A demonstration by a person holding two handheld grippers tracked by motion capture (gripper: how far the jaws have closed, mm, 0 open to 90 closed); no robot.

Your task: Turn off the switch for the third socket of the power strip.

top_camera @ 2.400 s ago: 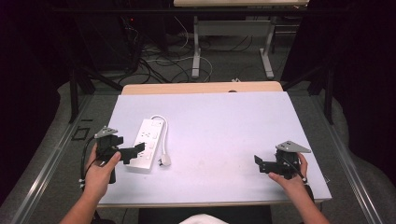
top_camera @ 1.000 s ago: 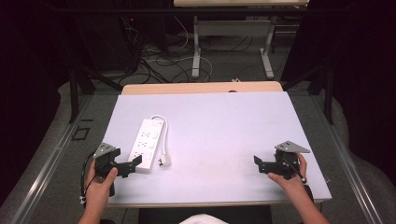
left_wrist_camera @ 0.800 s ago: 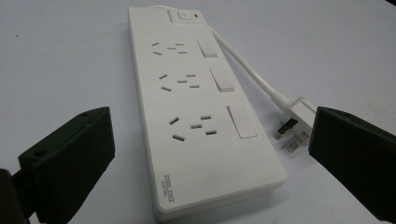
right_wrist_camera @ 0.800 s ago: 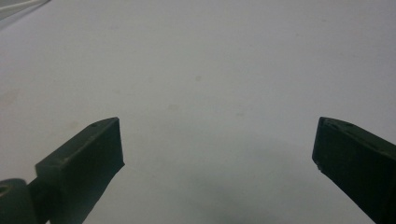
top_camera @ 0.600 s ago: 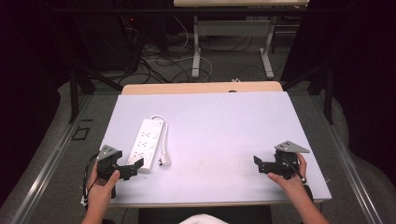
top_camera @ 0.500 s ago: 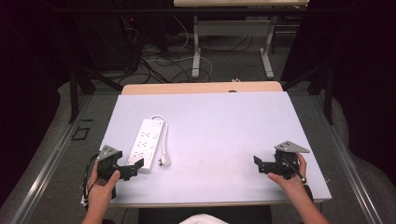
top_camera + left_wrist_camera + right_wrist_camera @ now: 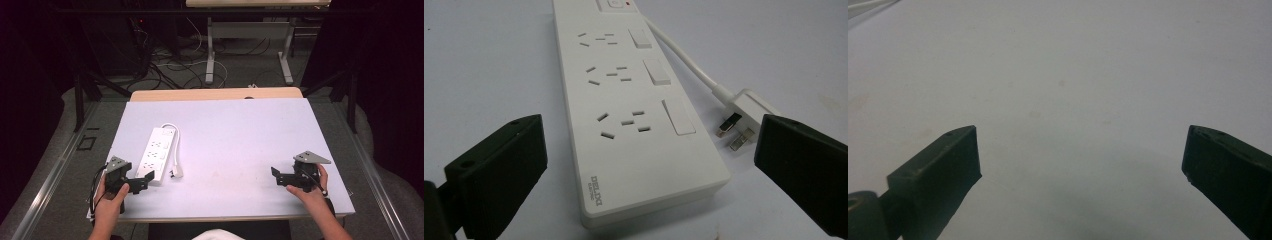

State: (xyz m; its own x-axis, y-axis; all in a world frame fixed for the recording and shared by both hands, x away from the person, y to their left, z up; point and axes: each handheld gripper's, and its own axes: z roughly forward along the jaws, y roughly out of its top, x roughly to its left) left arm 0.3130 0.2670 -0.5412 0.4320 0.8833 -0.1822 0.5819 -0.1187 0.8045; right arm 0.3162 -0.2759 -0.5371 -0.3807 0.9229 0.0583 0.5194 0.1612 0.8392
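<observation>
High view: white tabletop (image 7: 235, 140), power strip (image 7: 158, 154) lying flat on its left half, long axis running near to far, cord looping from the far end down its right side to the plug (image 7: 176, 172) near its near end. Left tool (image 7: 136, 181) sits at the near left, jaws apart, just short of the strip's near end. Right tool (image 7: 278, 175) rests near right, jaws apart, well apart from the strip.

Left gripper view: jaws spread wide either side of the strip's near end, nothing held; three socket groups with rocker switches, plug prongs beside the right jaw.

Right gripper view: jaws wide apart over bare tabletop, gripping nothing.
</observation>
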